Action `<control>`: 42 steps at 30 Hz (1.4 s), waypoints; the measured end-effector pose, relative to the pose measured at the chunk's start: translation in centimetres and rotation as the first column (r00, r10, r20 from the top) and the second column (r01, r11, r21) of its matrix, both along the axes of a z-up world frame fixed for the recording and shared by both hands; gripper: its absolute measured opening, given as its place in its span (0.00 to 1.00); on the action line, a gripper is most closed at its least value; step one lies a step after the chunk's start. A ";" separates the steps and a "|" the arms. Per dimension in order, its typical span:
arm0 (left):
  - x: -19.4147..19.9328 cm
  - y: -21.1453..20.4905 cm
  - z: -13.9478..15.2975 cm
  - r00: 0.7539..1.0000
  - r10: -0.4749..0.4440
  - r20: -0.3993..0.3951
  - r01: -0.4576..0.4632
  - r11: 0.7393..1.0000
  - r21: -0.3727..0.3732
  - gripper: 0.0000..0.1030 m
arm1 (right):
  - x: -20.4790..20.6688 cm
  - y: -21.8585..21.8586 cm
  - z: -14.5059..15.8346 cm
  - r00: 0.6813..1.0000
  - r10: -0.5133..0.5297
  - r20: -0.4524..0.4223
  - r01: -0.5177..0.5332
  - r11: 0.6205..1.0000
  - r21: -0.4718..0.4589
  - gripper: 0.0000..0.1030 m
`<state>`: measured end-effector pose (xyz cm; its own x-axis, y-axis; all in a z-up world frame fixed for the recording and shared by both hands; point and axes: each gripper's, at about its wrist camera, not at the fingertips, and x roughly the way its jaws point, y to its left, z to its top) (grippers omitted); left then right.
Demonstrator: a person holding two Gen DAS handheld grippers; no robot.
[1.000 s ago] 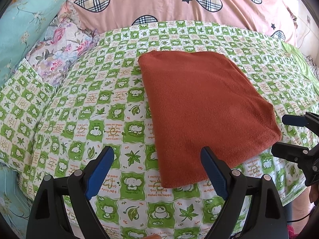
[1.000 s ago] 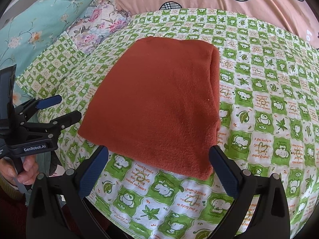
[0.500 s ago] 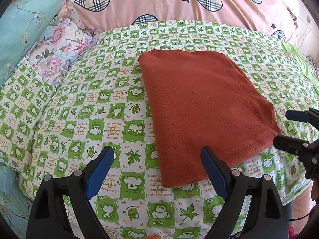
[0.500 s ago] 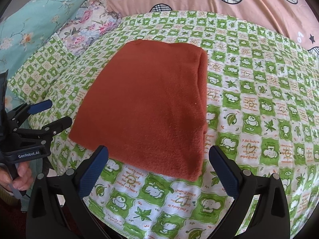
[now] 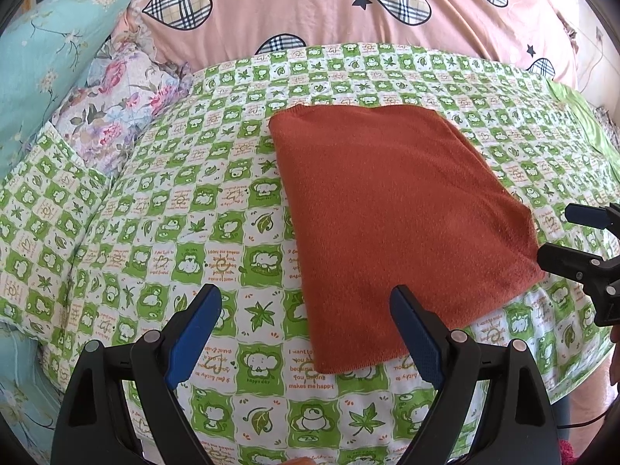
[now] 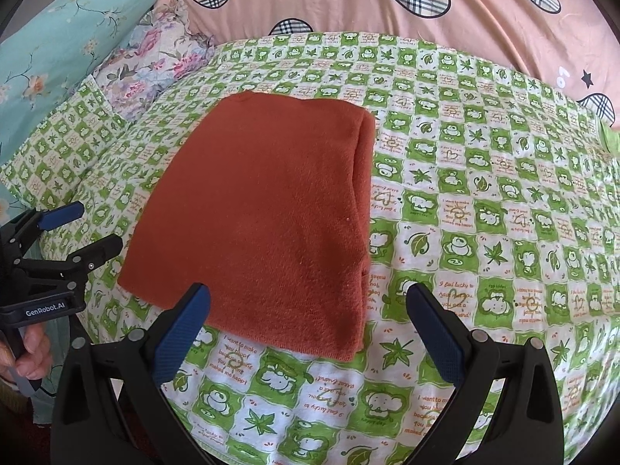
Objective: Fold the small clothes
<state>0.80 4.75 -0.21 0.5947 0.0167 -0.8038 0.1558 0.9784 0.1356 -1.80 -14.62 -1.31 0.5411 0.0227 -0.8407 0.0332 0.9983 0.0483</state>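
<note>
A rust-orange knitted garment (image 5: 391, 209) lies folded flat as a rectangle on the green-and-white checked bedspread (image 5: 186, 209). It also shows in the right wrist view (image 6: 267, 217), with its folded edge on the right side. My left gripper (image 5: 306, 302) is open and empty, held above the garment's near left corner. My right gripper (image 6: 308, 302) is open and empty, held above the garment's near right corner. Each gripper shows at the side of the other's view, the right gripper (image 5: 558, 236) and the left gripper (image 6: 87, 228), both open.
A pink quilt with plaid hearts (image 5: 310, 0) is piled at the back. A turquoise floral pillow (image 5: 42, 58) and a flowered pillow (image 5: 116, 97) lie at the back left. The bed's front edge runs just under the grippers.
The right gripper has drawn back and swung left, so the garment sits farther left in its view. The left gripper has barely moved. The garment lies unchanged.
</note>
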 end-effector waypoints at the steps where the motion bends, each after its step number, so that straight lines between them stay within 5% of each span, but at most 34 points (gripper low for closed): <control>1: 0.1 0.0 0.1 1.000 0.000 0.003 0.000 1.000 0.001 0.86 | 0.0 0.0 0.1 1.000 0.000 0.001 0.000 1.000 -0.002 0.98; 42: -0.4 -0.2 0.7 1.000 0.017 0.024 -0.017 1.000 0.002 0.87 | -0.5 0.7 0.6 1.000 0.028 0.001 -0.028 0.999 -0.014 0.98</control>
